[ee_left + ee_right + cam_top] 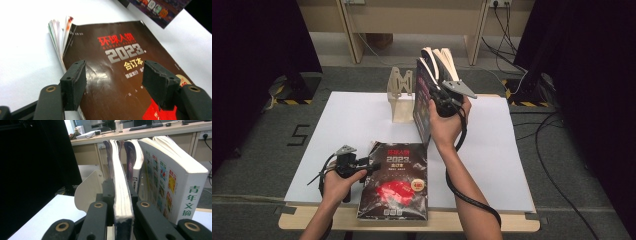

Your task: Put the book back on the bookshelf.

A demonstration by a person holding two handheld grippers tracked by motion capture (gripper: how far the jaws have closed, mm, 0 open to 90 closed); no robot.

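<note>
Right gripper [447,102] is clamped on an upright magazine [121,195] by its page edge, long axis vertical, at the far middle of the white sheet [492,165]. It stands just left of the other upright books [172,177] and right of the wooden book stand [399,100]. Left gripper [367,164] has its jaws spread wide, gripping nothing, at the left edge of the flat 2023 magazine [117,72], which lies near, spine toward the left hand. Left hand is nearer it.
</note>
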